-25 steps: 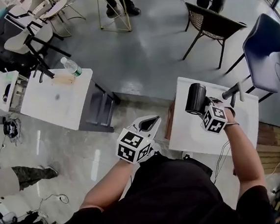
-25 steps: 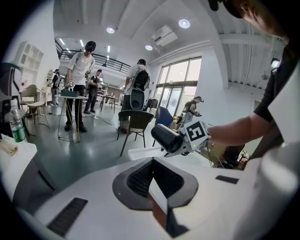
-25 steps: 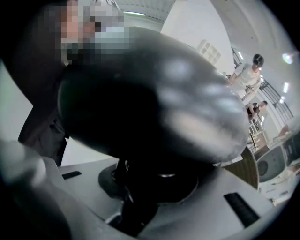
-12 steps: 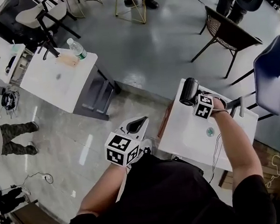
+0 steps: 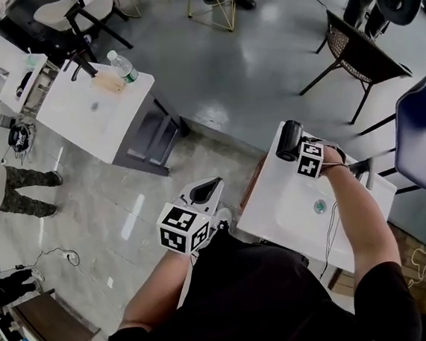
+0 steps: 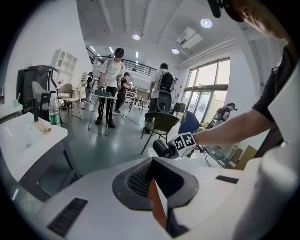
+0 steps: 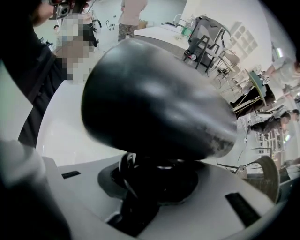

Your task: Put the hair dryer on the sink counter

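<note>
The black hair dryer (image 5: 287,140) lies over the far left corner of the white sink counter (image 5: 270,202). My right gripper (image 5: 300,154) has the dryer's handle between its jaws, which are opening. In the right gripper view the dryer's round body (image 7: 154,108) fills the frame above the jaws, with the counter's white top behind it. My left gripper (image 5: 204,194) hovers off the counter's left edge, over the floor, shut with nothing in it. In the left gripper view the jaws (image 6: 154,187) meet, and the dryer (image 6: 163,148) shows ahead.
A basin with a drain (image 5: 320,207) and a black faucet (image 5: 362,165) take up the counter's middle and right. A second white counter (image 5: 88,114) with a water bottle (image 5: 123,67) stands far left. Chairs (image 5: 358,47) and standing people are beyond, across grey floor.
The right gripper has carried the hair dryer from above the basin area to the counter's far left corner. The left gripper has stayed about where it was.
</note>
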`<state>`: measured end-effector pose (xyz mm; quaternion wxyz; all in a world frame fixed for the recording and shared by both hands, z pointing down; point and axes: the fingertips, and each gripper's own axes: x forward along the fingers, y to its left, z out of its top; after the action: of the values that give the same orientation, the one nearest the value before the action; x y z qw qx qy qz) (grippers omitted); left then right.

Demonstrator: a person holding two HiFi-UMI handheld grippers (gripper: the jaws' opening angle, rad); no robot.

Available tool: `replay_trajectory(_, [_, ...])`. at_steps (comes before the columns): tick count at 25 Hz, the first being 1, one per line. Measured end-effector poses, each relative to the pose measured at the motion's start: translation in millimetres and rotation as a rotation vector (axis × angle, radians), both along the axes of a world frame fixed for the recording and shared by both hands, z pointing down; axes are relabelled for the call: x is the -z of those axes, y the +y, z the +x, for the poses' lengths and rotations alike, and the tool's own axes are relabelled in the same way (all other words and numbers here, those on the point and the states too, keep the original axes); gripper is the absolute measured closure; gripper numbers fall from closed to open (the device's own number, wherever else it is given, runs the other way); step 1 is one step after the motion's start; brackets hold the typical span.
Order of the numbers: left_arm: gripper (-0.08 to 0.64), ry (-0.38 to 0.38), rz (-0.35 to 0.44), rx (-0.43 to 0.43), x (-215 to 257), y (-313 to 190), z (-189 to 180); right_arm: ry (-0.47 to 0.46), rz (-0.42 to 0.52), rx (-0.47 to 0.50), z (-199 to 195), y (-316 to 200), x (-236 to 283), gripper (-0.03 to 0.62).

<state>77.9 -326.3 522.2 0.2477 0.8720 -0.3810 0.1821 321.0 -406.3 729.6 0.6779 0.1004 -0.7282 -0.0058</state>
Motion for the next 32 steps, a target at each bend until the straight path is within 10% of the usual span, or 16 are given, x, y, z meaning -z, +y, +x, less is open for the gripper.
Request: replay_trajectory(32, [0.560, -0.011, -0.008, -0.044, -0.5, -3.2, 24.5, -0.017, -0.016, 0.050, 0.9, 2.8, 5.7, 0.382])
